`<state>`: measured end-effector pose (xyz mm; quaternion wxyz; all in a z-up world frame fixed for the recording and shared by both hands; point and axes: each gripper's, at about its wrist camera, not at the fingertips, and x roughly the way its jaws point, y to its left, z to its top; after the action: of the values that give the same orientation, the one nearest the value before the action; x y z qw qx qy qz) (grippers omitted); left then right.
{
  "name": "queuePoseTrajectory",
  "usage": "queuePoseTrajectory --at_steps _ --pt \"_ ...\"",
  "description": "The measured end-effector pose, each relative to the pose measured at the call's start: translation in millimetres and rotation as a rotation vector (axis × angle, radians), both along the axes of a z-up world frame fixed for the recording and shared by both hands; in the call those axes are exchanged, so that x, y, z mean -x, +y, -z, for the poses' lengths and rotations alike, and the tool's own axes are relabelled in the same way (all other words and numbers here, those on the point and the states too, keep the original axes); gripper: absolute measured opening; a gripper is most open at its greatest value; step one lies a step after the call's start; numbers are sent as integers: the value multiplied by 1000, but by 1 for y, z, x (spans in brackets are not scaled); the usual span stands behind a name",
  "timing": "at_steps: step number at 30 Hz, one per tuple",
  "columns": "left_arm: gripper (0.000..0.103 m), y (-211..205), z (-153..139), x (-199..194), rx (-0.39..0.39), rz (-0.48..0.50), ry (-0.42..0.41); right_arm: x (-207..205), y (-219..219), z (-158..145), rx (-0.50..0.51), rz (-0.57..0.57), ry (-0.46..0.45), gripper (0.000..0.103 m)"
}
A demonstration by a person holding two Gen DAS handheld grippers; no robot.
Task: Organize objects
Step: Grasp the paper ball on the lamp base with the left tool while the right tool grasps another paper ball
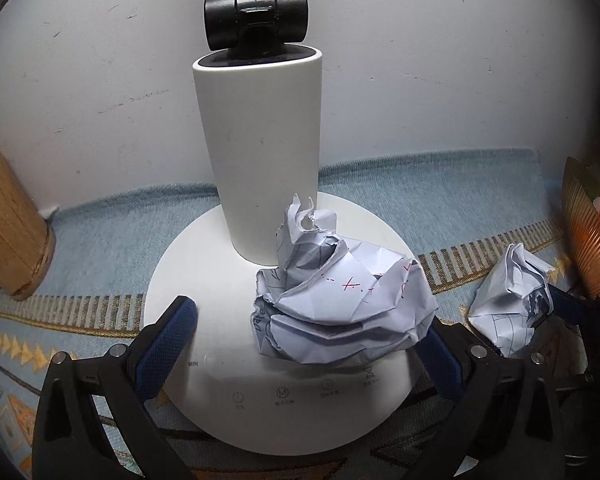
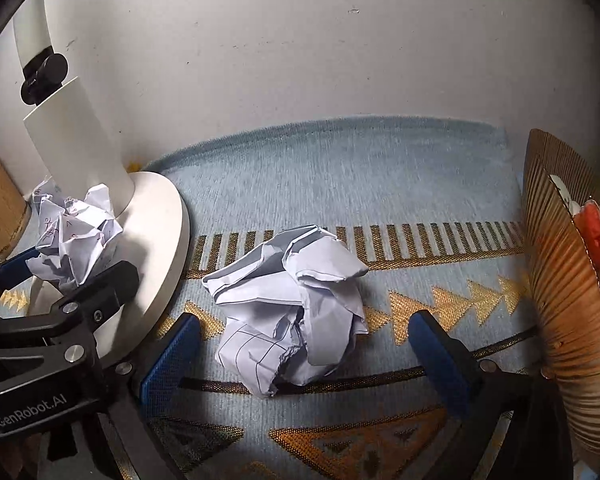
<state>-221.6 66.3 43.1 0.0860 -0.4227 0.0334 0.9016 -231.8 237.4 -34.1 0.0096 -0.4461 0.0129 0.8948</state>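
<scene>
A crumpled paper ball with red pen marks (image 1: pixel 340 304) lies on the round white lamp base (image 1: pixel 204 272). My left gripper (image 1: pixel 308 320) is open around it; the right pad is at the paper's edge and the left pad stands well apart. A second crumpled paper ball (image 2: pixel 296 312), with a drawn grid on it, lies on the blue patterned cloth (image 2: pixel 340 180). Around this one my right gripper (image 2: pixel 304 320) is open too, with a gap on both sides. The right wrist view also shows the left gripper (image 2: pixel 66 268) and the first ball (image 2: pixel 76 236).
The lamp's white column (image 1: pixel 260 140) rises just behind the first ball, with a black hinge above. A ribbed copper-coloured container (image 2: pixel 560 280) stands close on the right with something red inside. A cardboard-brown cylinder (image 1: pixel 12 232) sits at far left. A white wall closes the back.
</scene>
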Motion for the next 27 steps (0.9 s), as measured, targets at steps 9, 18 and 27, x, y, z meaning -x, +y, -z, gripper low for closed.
queuePoseTrajectory --at_steps 9,18,27 --pt "97 -17 2 -10 -23 -59 50 -1 1 -2 -7 -2 0 103" --pt "43 -35 -18 -23 -122 -70 152 -28 -20 -20 8 -95 194 47" --pt "43 -40 -23 -31 -102 -89 160 -16 -14 -15 22 -105 166 48"
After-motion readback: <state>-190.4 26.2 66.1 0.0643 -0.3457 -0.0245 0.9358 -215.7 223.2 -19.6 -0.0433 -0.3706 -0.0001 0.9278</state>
